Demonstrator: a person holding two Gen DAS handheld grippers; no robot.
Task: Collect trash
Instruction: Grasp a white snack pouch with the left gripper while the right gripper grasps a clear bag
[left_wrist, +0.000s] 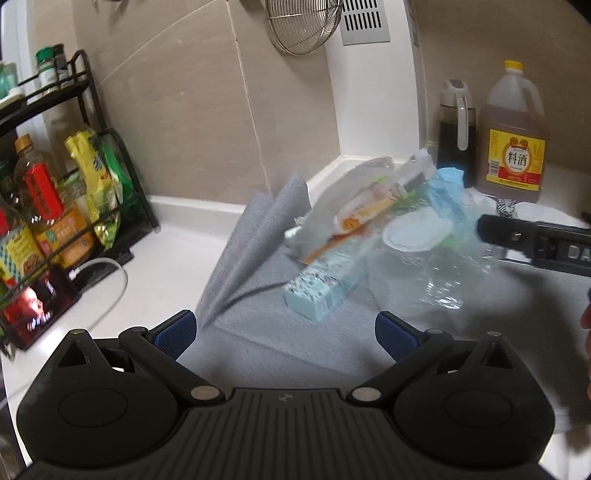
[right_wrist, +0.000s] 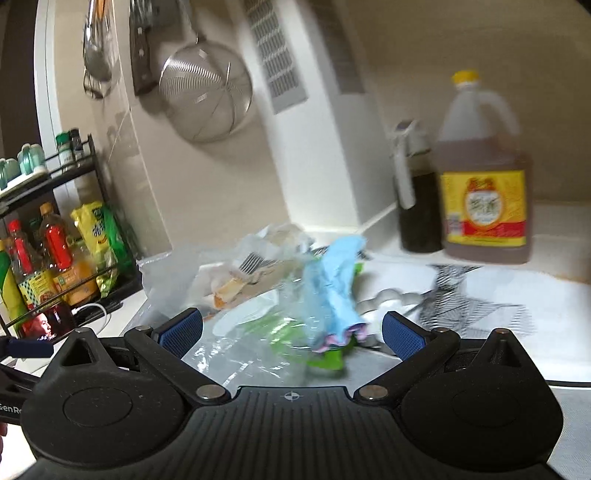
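A pile of trash lies on a grey cloth on the white counter: a light blue patterned box, white and orange wrappers, a white round lid, clear crumpled plastic and a blue crumpled wrapper. My left gripper is open, just in front of the blue box. My right gripper is open over the clear plastic, with the blue wrapper and a green scrap between its fingers. The right gripper's body shows at the right of the left wrist view.
A black rack with bottles and snack bags stands at the left, with a white cable beside it. A dark sauce bottle and a cooking wine jug stand at the back right. A wire strainer hangs on the wall.
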